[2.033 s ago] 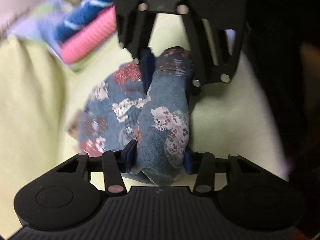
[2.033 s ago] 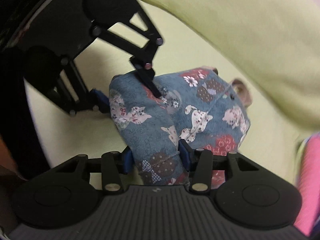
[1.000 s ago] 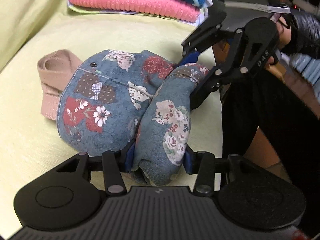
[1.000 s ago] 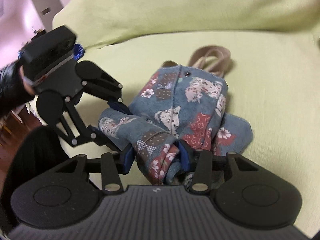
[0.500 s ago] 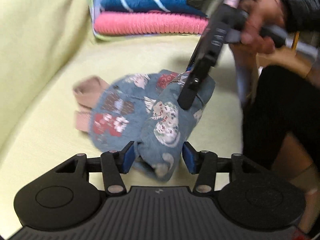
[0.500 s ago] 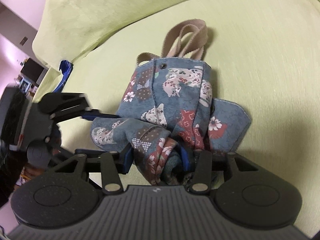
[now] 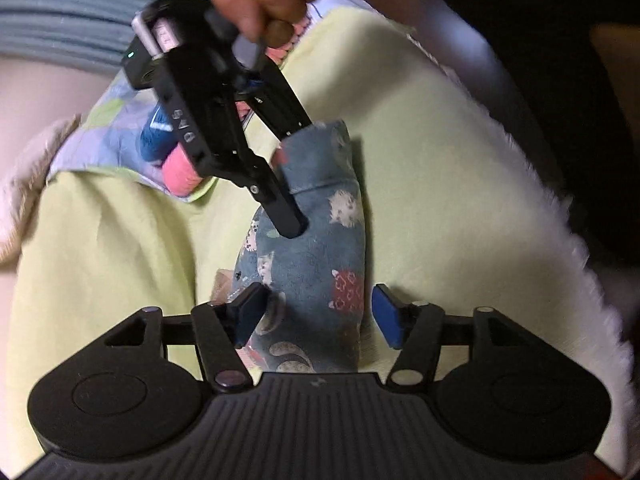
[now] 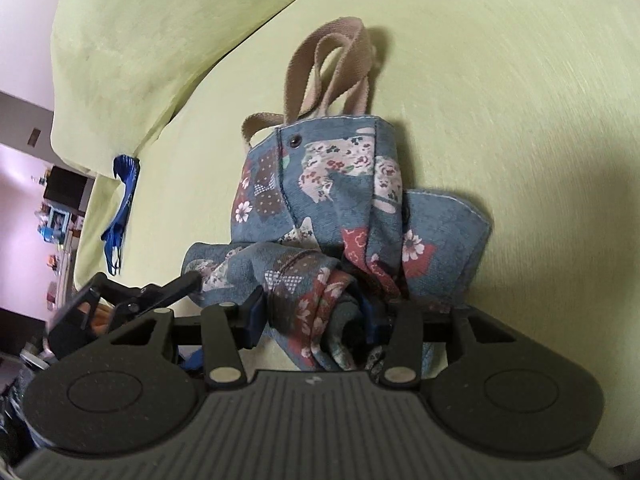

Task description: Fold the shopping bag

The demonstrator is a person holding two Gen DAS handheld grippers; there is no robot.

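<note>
Fabric of the patchwork shopping bag (image 8: 320,216), lying bunched on the yellow-green couch cushion (image 8: 500,100), runs lengthwise from the right gripper (image 8: 316,316), clamped on its rolled end, toward the left gripper (image 7: 316,312), spread wide astride it.

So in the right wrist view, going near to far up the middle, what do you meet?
Right hand-held gripper shut on a bunched fold of the shopping bag → the bag's snap button → beige handles → yellow-green cushion.
</note>
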